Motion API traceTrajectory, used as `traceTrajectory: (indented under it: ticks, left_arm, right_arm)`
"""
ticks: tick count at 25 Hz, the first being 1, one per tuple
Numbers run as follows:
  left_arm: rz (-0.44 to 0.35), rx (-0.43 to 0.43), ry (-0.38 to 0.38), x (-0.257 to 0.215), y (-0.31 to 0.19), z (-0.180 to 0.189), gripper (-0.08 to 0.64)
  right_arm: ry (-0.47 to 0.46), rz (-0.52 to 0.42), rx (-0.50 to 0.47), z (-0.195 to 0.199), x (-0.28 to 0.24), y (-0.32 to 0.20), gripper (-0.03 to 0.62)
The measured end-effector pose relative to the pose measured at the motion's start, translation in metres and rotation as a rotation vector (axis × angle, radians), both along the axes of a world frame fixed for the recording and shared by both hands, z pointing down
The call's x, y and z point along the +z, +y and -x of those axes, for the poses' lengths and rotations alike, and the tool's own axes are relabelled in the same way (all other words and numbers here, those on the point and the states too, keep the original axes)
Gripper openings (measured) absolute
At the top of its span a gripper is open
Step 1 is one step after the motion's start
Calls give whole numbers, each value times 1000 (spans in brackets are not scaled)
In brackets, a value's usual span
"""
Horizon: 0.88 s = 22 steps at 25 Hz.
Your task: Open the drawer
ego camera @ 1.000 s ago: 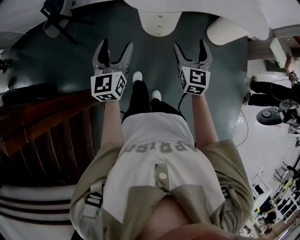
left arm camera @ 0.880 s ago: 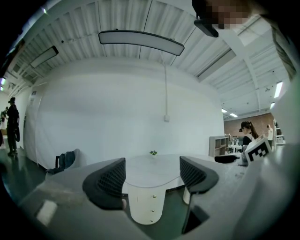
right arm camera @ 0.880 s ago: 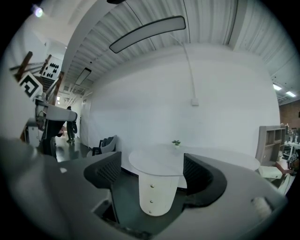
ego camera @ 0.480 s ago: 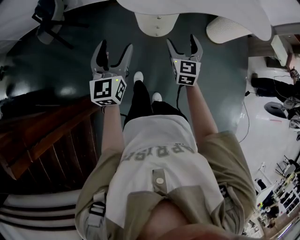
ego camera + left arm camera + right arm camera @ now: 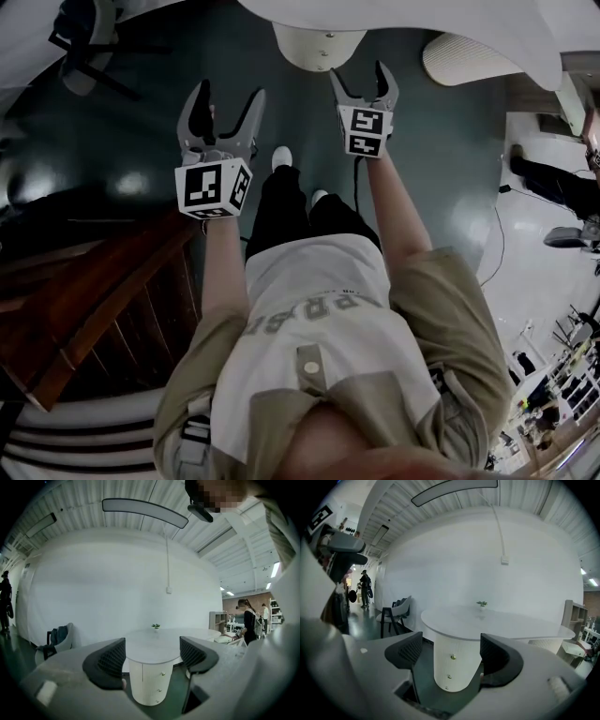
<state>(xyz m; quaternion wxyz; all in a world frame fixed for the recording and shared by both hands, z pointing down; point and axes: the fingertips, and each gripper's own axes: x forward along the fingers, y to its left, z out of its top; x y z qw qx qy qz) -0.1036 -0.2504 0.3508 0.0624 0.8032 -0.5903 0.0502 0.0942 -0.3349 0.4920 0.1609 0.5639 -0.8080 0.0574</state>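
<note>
Right gripper (image 5: 357, 75) advanced toward pedestal (image 5: 314, 45); left gripper (image 5: 228, 96) hangs back. Both jaws apart, empty. Top drawer (image 5: 462, 653) shut, knob (image 5: 452, 656) untouched; grasp, pull remain.

- We see a white drawer unit (image 5: 452, 672) with brass-coloured knobs (image 5: 453, 657).
- We find the floor (image 5: 131, 131) dark green.
- We note black-and-white square markers on the grey left gripper (image 5: 228, 90) and right gripper (image 5: 357, 70).

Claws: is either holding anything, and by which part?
Nothing held: left claw and right claw are both open and empty, short of the drawer knobs.
</note>
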Motion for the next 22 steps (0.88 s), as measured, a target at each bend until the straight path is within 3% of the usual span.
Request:
traceTrajectory:
  ticks: [12,22]
  left_arm:
    - [21,13,16,86,-31,12,368]
    - [-2,30,31,155,-57,18,367]
  right_arm:
    - [6,2,42,9,88,-49,375]
    - [13,11,58,24,165,-105,291]
